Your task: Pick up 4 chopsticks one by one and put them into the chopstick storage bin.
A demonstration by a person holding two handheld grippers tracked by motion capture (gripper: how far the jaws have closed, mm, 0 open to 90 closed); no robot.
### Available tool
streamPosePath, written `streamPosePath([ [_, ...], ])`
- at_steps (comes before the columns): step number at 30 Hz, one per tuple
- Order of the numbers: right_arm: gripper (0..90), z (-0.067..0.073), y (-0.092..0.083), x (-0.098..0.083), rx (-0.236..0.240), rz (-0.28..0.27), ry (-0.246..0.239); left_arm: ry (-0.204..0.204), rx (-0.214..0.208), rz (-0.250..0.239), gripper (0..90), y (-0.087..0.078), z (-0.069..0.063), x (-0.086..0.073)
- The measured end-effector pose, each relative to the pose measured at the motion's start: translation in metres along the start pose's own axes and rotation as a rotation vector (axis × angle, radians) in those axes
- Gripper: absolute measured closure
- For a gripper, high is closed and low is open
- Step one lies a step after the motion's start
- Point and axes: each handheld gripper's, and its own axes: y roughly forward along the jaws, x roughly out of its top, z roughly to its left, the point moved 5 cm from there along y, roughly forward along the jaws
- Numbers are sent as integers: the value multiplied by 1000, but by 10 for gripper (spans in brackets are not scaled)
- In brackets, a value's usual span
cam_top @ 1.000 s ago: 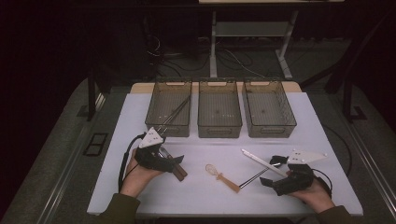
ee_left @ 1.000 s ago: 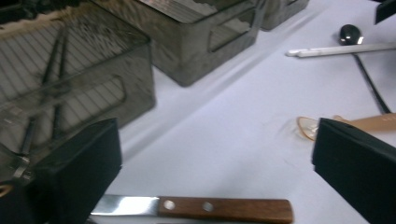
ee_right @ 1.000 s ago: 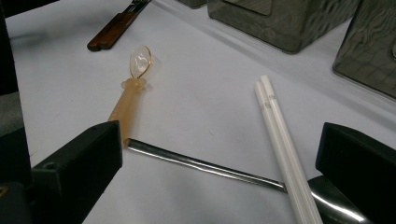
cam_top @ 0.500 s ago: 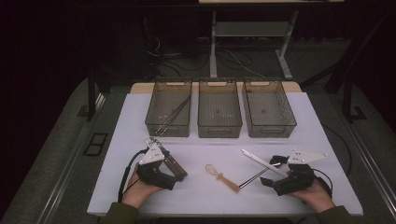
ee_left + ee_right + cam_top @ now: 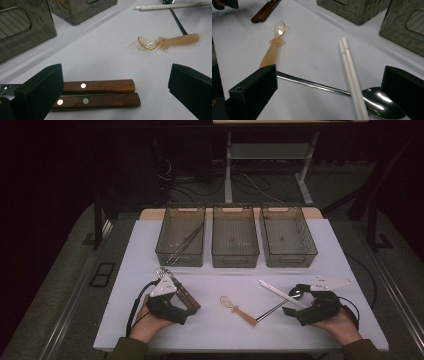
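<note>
My left gripper (image 5: 171, 301) rests open at the front left of the white table (image 5: 325, 255). In the left gripper view two wood-handled knives (image 5: 100, 93) lie side by side on the table between the wide-apart jaws of the left gripper (image 5: 116, 75). A translucent orange spoon (image 5: 240, 310) lies in the middle. My right gripper (image 5: 329, 75) stands open over a metal spoon (image 5: 380, 105) and a pair of white chopsticks (image 5: 350, 72) laid across its handle. From above, the right gripper (image 5: 299, 308) sits at the front right.
Three dark mesh bins stand in a row at the back: left bin (image 5: 162, 245) holding long metal utensils, middle bin (image 5: 235, 257), right bin (image 5: 290, 259). Beyond the table edge are a dark floor and desk legs.
My left gripper has drawn back from near the left bin toward the front edge, the wood-handled knives moving with it. The right gripper has stayed in place.
</note>
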Motion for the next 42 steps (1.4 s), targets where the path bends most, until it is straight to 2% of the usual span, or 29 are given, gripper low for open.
streamPosePath([
  [14,79,-20,-18,-5,-23,39,3,8,-4,8,0,0,-1,0],
  [16,145,-23,-22,-7,-18,46,2,8,-4,9,0,0,-1,0],
  [21,181,-36,-30,-13,-30,53,21,13,-5,7,0,0,-1,0],
  [26,284,-45,-37,-20,-32,69,44,15,-8,10,0,1,-1,0],
  [29,363,-46,-37,-21,-22,71,53,18,-13,15,0,1,-1,-1],
  [37,572,-42,-32,-23,-20,118,16,23,-21,21,0,3,-2,0],
  [42,682,-40,-31,-25,-12,143,8,24,-22,20,0,3,-2,0],
])
